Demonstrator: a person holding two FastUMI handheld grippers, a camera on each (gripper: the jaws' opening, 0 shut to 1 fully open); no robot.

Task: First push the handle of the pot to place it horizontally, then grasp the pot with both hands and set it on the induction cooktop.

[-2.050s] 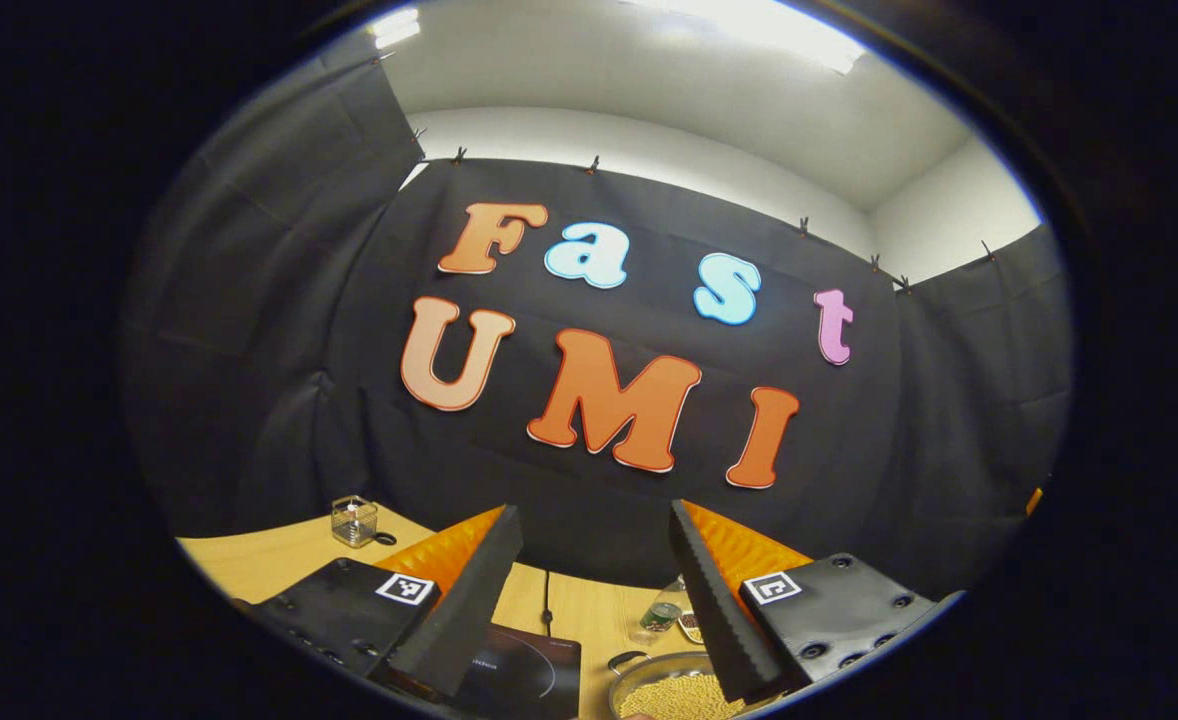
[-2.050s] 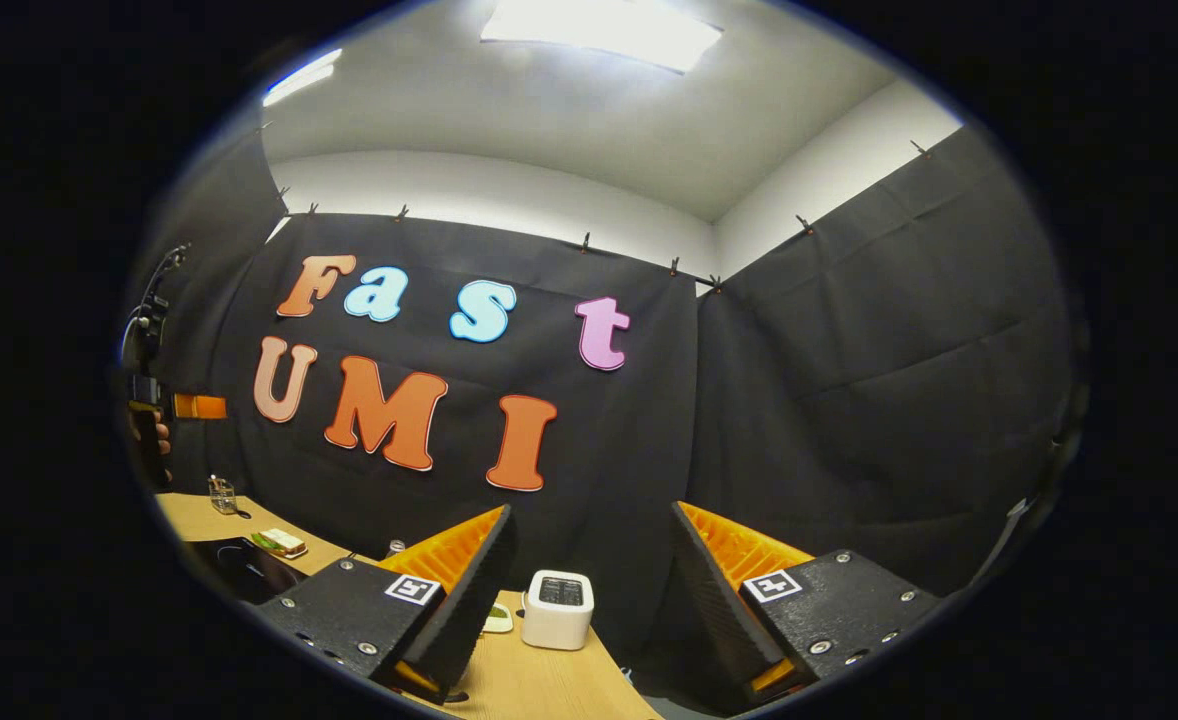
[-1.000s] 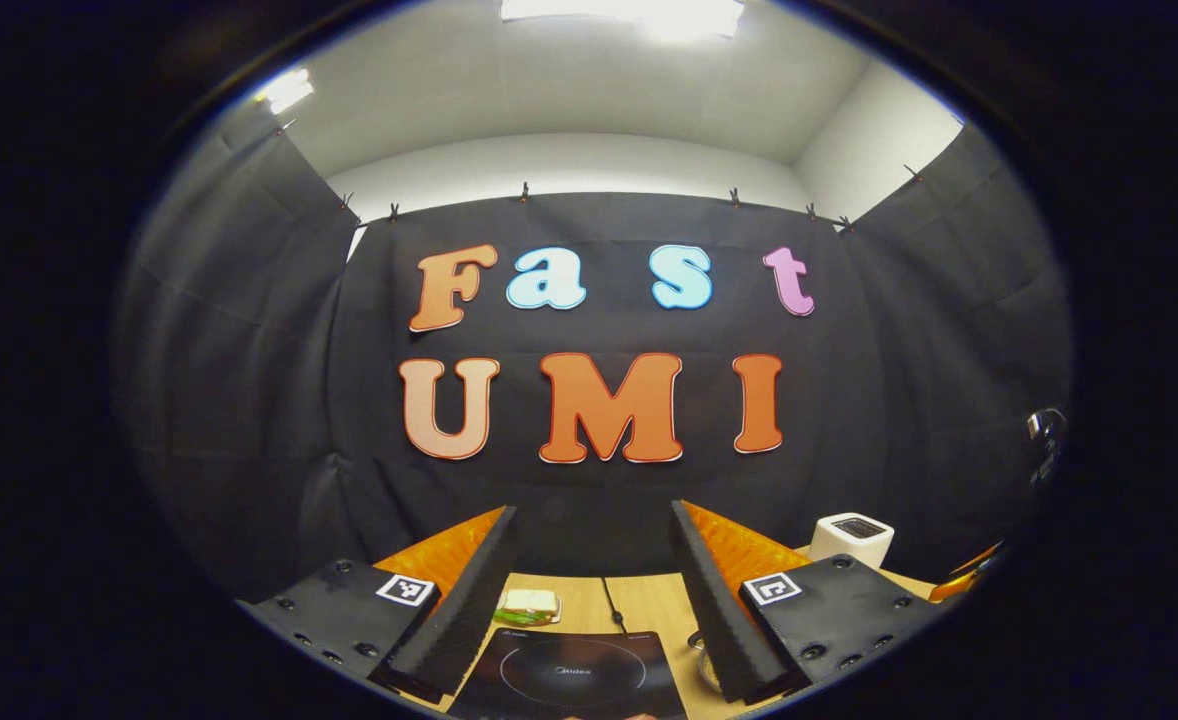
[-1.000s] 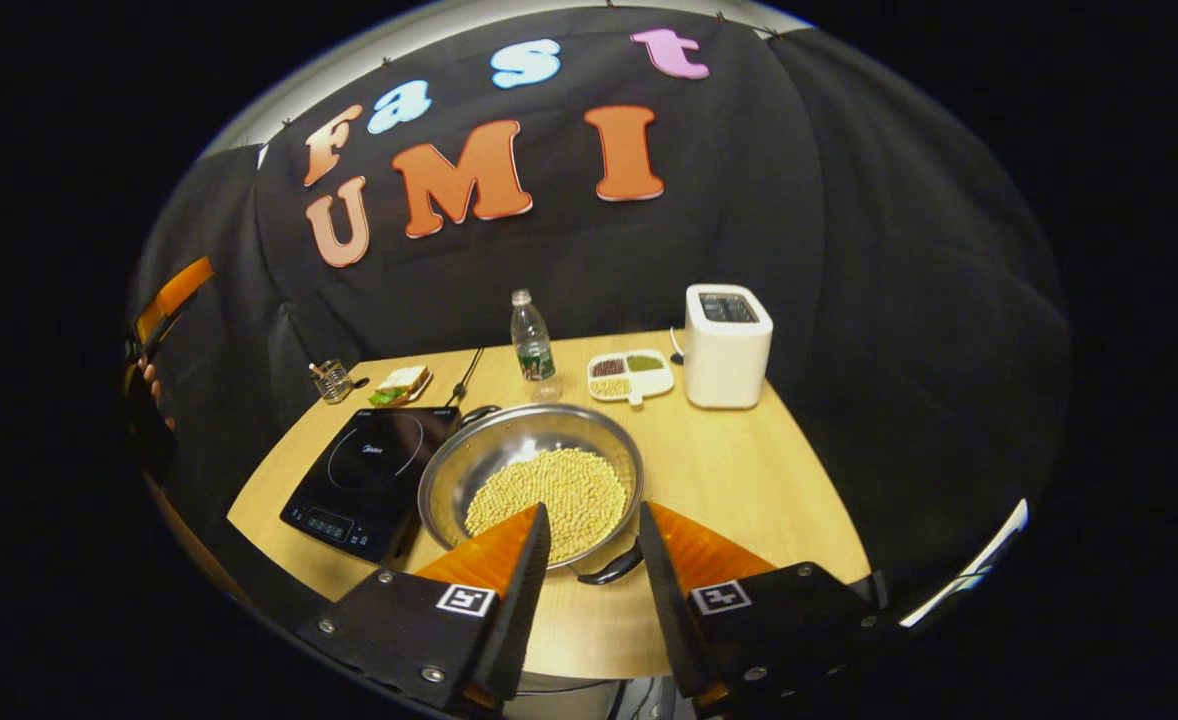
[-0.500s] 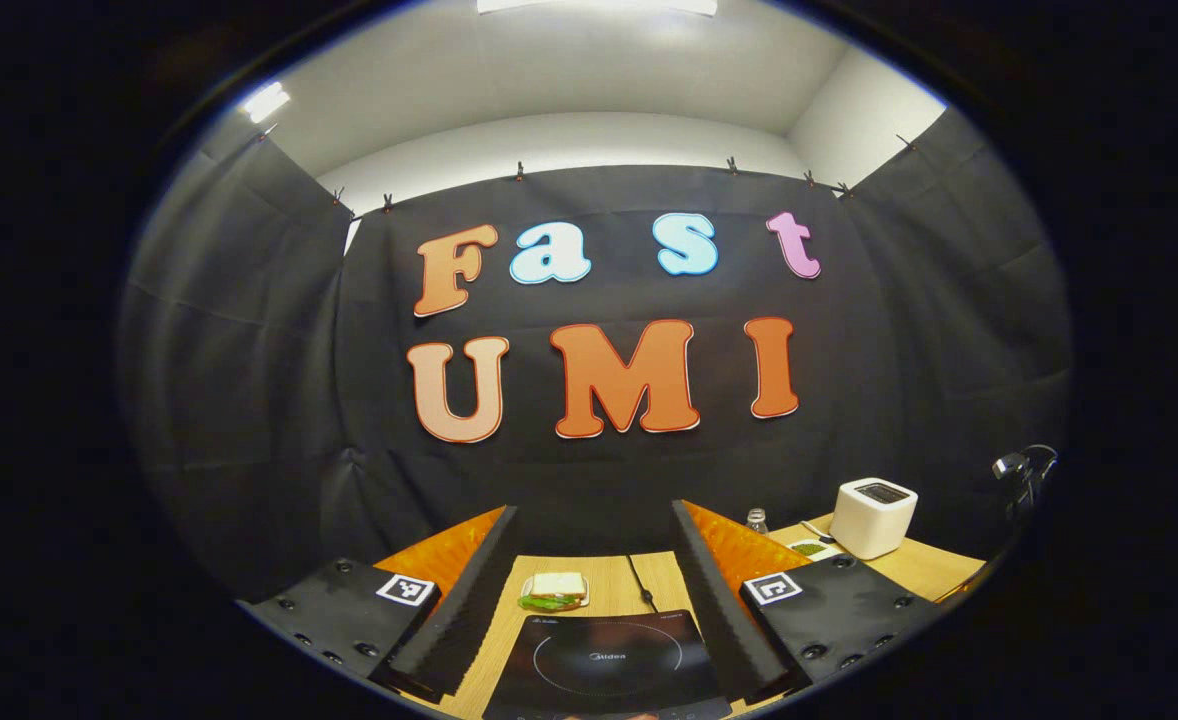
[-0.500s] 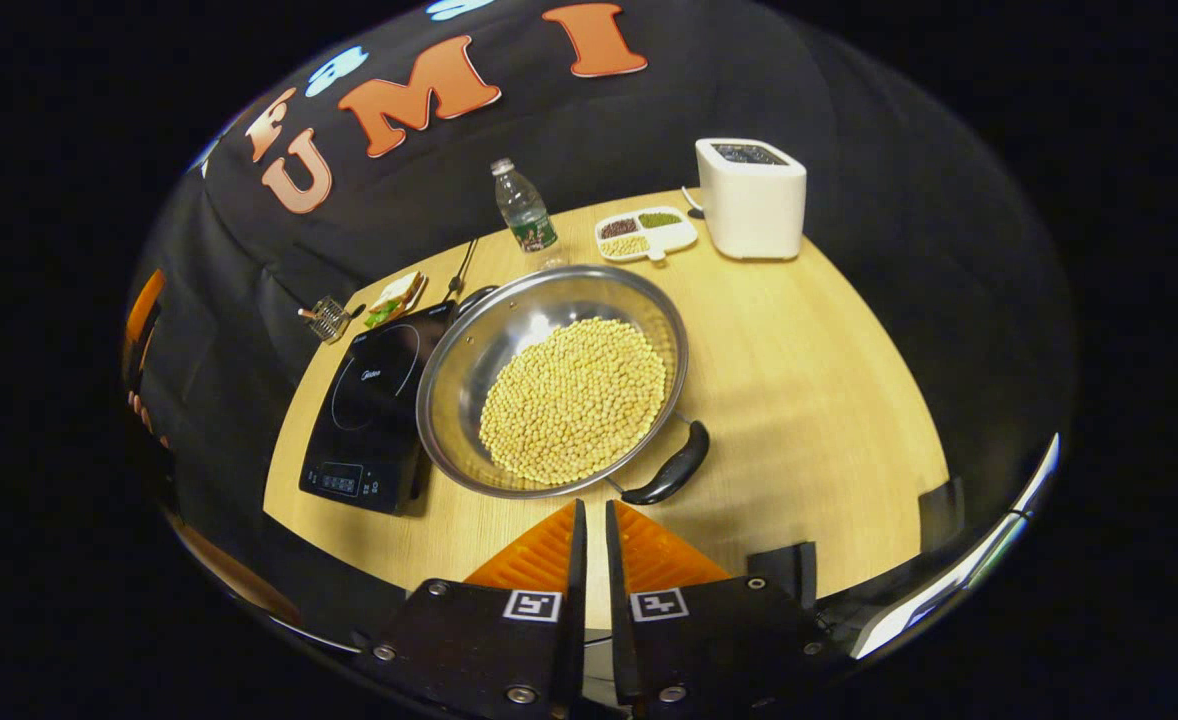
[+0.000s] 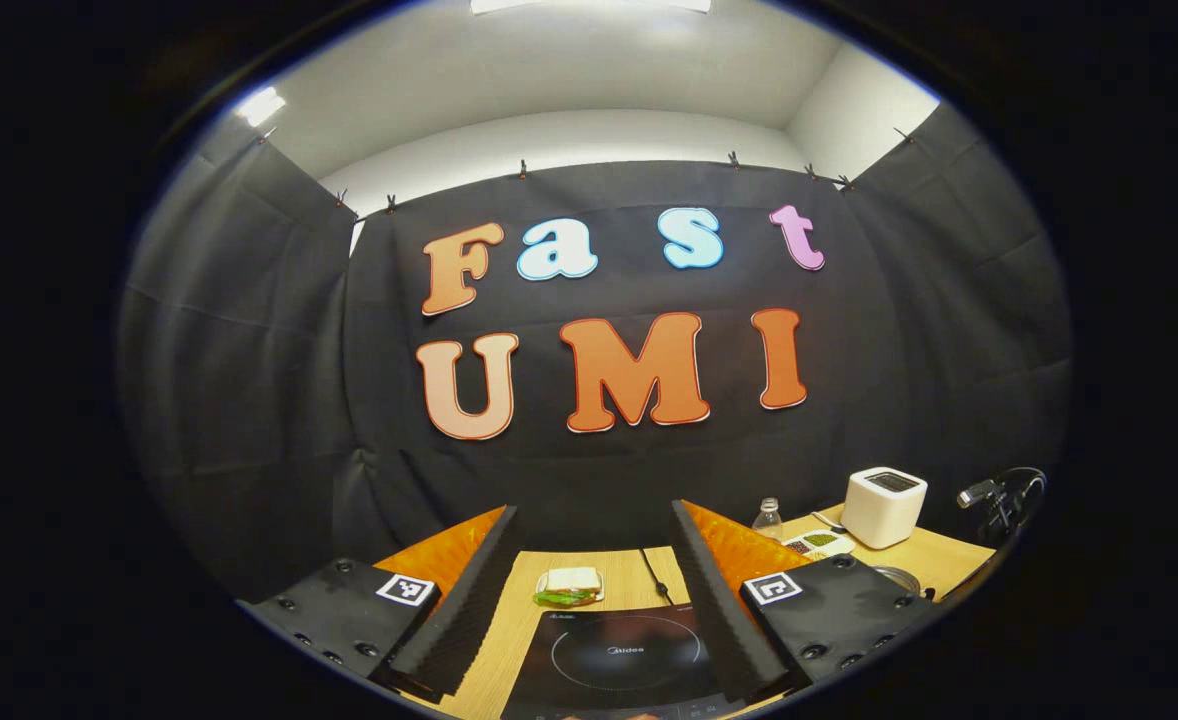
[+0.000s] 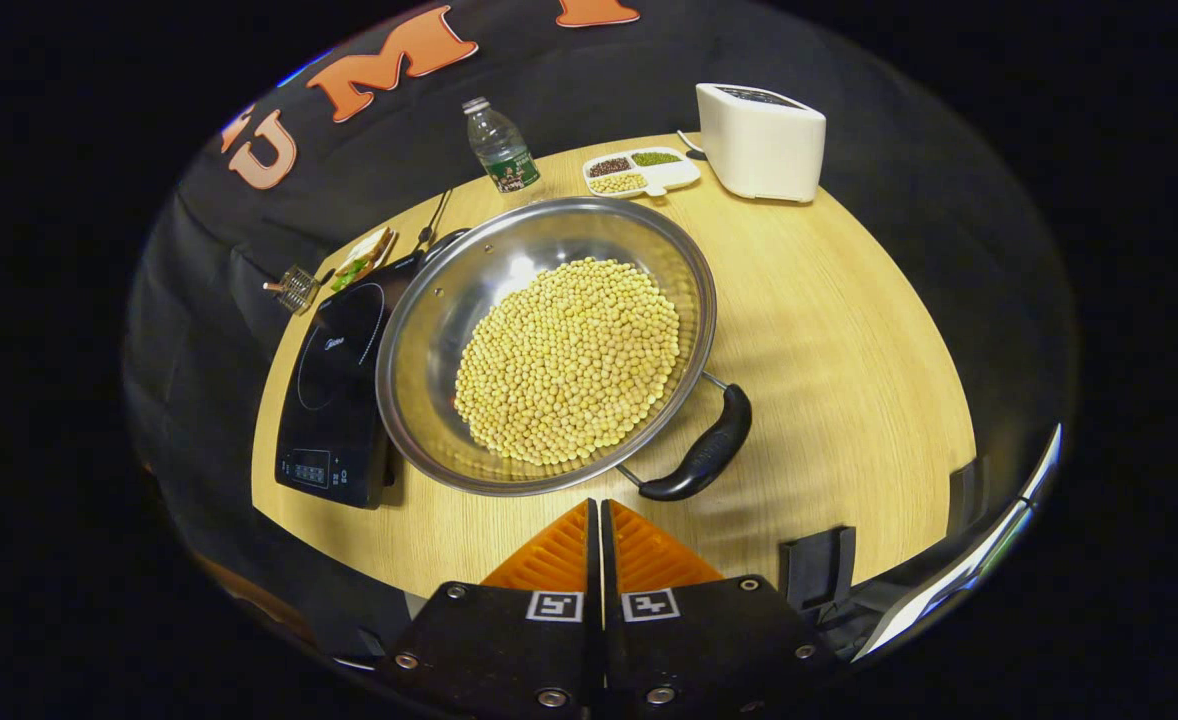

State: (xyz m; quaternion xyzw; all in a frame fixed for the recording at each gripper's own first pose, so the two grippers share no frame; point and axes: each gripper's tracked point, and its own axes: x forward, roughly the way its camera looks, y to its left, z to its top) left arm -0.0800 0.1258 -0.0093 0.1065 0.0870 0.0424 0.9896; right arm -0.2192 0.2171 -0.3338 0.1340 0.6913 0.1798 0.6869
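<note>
The right tongs [image 8: 597,520], fingers pressed together and holding nothing, hang just short of the pot [image 8: 549,340] of beans, whose black handle [image 8: 704,450] lies slightly ahead and to their right, slanted: I judge the push step is in hand. Next, nudge that handle level. The left tongs [image 7: 589,590] stand wide above the cooktop [image 7: 619,655], pot off to their right

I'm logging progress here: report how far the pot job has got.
Nothing looks done yet: the pot sits on the table beside the induction cooktop, not on it. In hand: the right gripper, fingers together, points toward the pot's black handle without touching it. Left: push the handle, grasp with both, with the left gripper open, and lift across.
</note>
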